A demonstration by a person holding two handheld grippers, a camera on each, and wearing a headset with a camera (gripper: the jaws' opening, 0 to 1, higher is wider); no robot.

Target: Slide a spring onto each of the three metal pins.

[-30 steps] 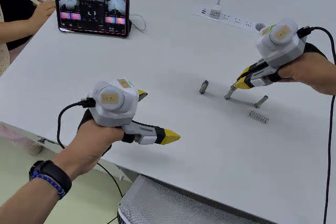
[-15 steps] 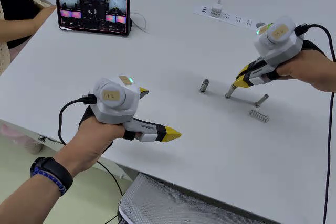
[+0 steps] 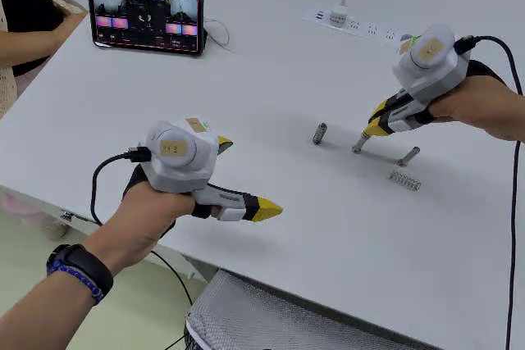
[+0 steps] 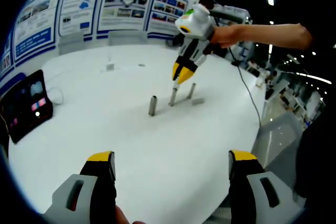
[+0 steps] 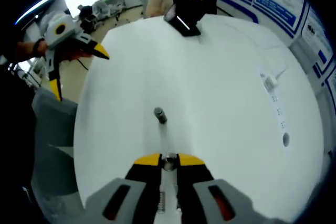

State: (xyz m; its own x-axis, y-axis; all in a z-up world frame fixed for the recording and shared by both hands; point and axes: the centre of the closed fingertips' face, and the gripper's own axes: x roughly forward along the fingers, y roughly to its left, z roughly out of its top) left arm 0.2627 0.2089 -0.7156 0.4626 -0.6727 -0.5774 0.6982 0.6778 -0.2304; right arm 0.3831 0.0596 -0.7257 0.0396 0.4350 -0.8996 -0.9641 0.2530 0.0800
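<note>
Three metal pins stand in a row on the white table. The left pin (image 3: 319, 134) (image 4: 153, 105) (image 5: 159, 114) looks ribbed, as if a spring is on it. My right gripper (image 3: 375, 129) (image 5: 169, 161) (image 4: 184, 72) is shut on the top of the middle pin (image 3: 359, 145) (image 4: 172, 96); I cannot tell whether a spring sits there. The right pin (image 3: 408, 156) (image 4: 191, 91) stands free. A loose spring (image 3: 404, 180) (image 5: 161, 200) lies flat in front of it. My left gripper (image 3: 267, 209) (image 4: 170, 161) (image 5: 79, 38) hovers open and holds nothing, well left of the pins.
A tablet (image 3: 144, 11) stands at the far left of the table, with a person's hand beside it. A power strip (image 3: 354, 27) and cables lie at the back. A mesh chair back (image 3: 271, 317) sits below the table's front edge.
My right gripper has lifted and tilted slightly while staying on the middle pin. The left gripper has barely moved.
</note>
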